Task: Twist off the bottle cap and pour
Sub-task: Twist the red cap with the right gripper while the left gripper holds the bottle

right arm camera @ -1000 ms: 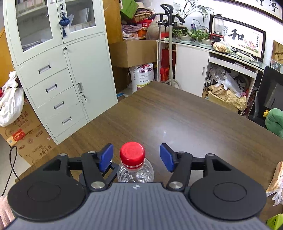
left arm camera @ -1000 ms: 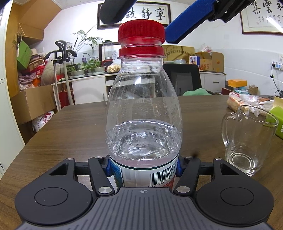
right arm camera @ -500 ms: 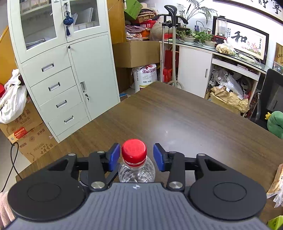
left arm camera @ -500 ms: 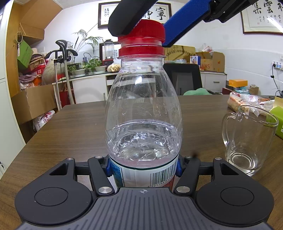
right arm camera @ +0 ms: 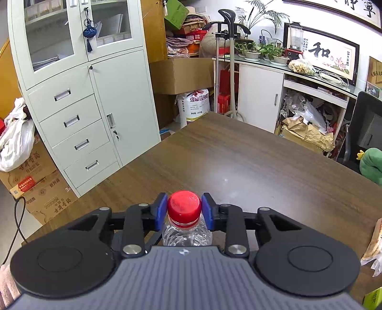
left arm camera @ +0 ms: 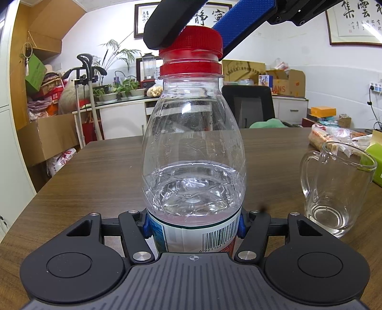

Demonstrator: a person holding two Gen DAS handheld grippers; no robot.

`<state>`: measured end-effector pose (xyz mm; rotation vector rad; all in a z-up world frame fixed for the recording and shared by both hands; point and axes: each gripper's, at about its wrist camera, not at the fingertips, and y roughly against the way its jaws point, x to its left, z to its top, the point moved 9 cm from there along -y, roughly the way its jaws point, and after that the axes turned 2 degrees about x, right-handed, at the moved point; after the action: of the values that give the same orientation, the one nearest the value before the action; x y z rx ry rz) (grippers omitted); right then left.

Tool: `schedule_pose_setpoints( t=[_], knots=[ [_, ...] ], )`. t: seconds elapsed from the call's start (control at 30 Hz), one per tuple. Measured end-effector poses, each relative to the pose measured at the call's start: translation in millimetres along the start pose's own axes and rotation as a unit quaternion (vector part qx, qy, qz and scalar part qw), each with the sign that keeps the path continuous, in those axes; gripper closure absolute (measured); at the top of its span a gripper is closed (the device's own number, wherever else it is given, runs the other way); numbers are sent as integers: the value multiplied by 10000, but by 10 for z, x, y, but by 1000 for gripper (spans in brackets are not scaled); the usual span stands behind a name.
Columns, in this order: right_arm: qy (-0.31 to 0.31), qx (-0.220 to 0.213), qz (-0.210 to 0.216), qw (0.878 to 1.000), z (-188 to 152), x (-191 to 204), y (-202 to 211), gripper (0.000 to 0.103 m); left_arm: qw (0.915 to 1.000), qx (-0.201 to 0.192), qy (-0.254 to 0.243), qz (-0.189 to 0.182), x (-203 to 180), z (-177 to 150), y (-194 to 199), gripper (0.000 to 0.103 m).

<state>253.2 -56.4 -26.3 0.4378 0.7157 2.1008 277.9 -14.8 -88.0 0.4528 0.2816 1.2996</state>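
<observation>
A clear plastic bottle (left arm camera: pixel 193 147), about half full of water, stands upright on the brown table (left arm camera: pixel 95 171). My left gripper (left arm camera: pixel 193 223) is shut on its labelled lower body. Its red cap (left arm camera: pixel 191 45) sits on the neck. From above, my right gripper (right arm camera: pixel 183 210) is shut on the red cap (right arm camera: pixel 183 207), a blue pad pressing each side. In the left wrist view the right gripper's fingers (left arm camera: pixel 241 21) come down from the upper right onto the cap. An empty glass mug (left arm camera: pixel 334 188) stands on the table to the right of the bottle.
Wrapped snack packets (left arm camera: pixel 334 136) and a green box (left arm camera: pixel 374 162) lie behind the mug at the table's right. A black office chair (left arm camera: pixel 248 105) stands at the far edge. Grey cabinets (right arm camera: pixel 78 100) and cardboard boxes (right arm camera: pixel 35 181) stand off the table's left side.
My right gripper has come down around the cap and its jaws have drawn in from wide apart until they clamp it. The left gripper and bottle have stayed put.
</observation>
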Motion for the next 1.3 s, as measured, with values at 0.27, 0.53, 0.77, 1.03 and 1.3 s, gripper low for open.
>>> schedule_pose_setpoints(
  t=[0.27, 0.53, 0.77, 1.03, 1.3],
  knots=[
    [-37, -1, -155, 9999, 9, 71, -37, 70, 10000, 10, 13, 42, 12, 5, 6, 41],
    [-224, 25, -350, 9991, 3, 86, -45, 70, 9999, 20, 57, 104, 29, 14, 9, 41],
    [-367, 46, -551, 9978, -10, 107, -56, 70, 9998, 28, 81, 167, 29, 20, 11, 41],
    [-530, 70, -780, 9955, -26, 131, -67, 69, 9997, 29, 98, 201, 27, 10, 26, 41],
    [-541, 141, -969, 9937, -71, 147, -149, 67, 9997, 38, 111, 199, 21, -6, 41, 41]
  ],
)
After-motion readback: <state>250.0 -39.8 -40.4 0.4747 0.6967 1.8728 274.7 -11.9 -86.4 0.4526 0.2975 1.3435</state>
